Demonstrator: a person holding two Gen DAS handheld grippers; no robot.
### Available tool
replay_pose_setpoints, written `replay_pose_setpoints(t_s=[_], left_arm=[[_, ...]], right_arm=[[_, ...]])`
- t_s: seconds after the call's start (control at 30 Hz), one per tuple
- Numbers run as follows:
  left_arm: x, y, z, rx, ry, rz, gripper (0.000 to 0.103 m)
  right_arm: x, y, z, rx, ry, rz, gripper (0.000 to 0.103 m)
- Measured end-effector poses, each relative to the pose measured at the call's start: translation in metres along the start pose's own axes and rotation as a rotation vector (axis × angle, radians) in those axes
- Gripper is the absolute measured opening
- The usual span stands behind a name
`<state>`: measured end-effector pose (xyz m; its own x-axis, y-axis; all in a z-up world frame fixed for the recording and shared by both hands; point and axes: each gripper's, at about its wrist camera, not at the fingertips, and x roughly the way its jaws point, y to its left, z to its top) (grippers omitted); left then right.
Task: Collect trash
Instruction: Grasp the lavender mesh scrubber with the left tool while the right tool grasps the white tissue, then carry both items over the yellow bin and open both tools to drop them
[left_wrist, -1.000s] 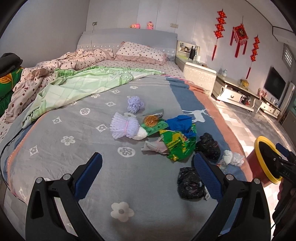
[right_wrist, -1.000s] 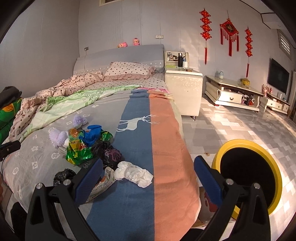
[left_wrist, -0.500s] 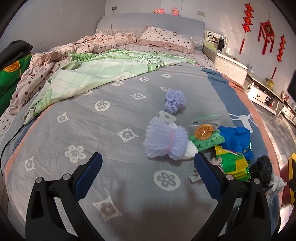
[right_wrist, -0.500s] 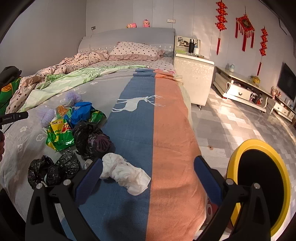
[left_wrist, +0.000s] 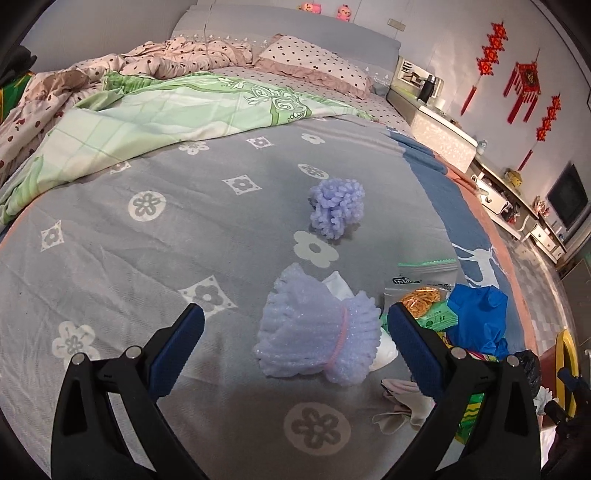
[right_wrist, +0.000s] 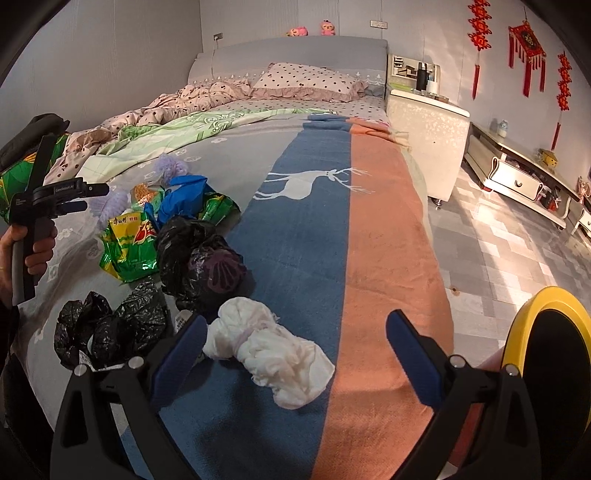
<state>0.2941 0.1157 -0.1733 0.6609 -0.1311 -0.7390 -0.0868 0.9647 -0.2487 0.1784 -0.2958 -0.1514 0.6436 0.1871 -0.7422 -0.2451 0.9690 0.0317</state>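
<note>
Trash lies on a grey flowered bedspread (left_wrist: 110, 258). My left gripper (left_wrist: 295, 339) is open and empty, with a lilac foam net bundle (left_wrist: 317, 339) between its fingers. A lilac pompom (left_wrist: 336, 212) lies farther off. My right gripper (right_wrist: 295, 350) is open and empty over a crumpled white tissue wad (right_wrist: 269, 347). Black plastic bags (right_wrist: 199, 258) (right_wrist: 107, 325), a green snack wrapper (right_wrist: 129, 247) and a blue bag (right_wrist: 184, 195) lie to its left. A yellow-rimmed bin (right_wrist: 546, 347) stands on the floor at the right.
A green quilt (left_wrist: 166, 110) and pink dotted bedding (left_wrist: 184, 59) cover the far half of the bed. A white nightstand (right_wrist: 428, 125) and a low TV cabinet (right_wrist: 524, 177) stand beside the bed. A tiled floor (right_wrist: 498, 251) lies to the right.
My left gripper moved forward and down over the bed until the lilac foam bundle lies between its fingers. My right gripper moved closer to the white tissue wad. Both stayed open.
</note>
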Motion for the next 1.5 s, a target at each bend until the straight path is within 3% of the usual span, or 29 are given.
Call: replay_pose_setpoints(t_s=[0.07, 0.13, 0.27, 0.37, 0.5, 0.63, 1.17, 1.5], left_arm=[[0.006, -0.004, -0.004, 0.006, 0.013, -0.042, 0.092], [0.011, -0.011, -0.009, 0.034, 0.032, -0.060, 0.073], [0.018, -0.020, -0.018, 0.100, 0.034, -0.053, 0.067], [0.017, -0.012, -0.018, 0.058, 0.028, -0.094, 0.060], [0.011, -0.012, -0.019, 0.058, 0.007, -0.106, 0.050], [0.002, -0.010, -0.020, 0.037, -0.004, -0.116, 0.045], [-0.097, -0.002, -0.013, 0.014, -0.150, -0.139, 0.040], [-0.174, -0.074, -0.014, 0.124, -0.247, -0.188, 0.041]], right_arm=[[0.006, -0.001, 0.000, 0.008, 0.013, -0.002, 0.082], [0.009, -0.002, 0.000, 0.014, 0.020, 0.004, 0.081], [0.013, 0.003, 0.000, 0.002, 0.034, 0.014, 0.074], [0.014, 0.004, 0.001, 0.016, 0.036, 0.039, 0.061], [0.015, 0.011, -0.001, 0.008, 0.051, 0.090, 0.032], [0.009, 0.020, -0.001, -0.007, 0.032, 0.094, 0.022], [-0.069, 0.009, 0.005, 0.117, -0.091, 0.172, 0.020], [-0.140, 0.002, 0.009, 0.144, -0.219, 0.199, 0.020]])
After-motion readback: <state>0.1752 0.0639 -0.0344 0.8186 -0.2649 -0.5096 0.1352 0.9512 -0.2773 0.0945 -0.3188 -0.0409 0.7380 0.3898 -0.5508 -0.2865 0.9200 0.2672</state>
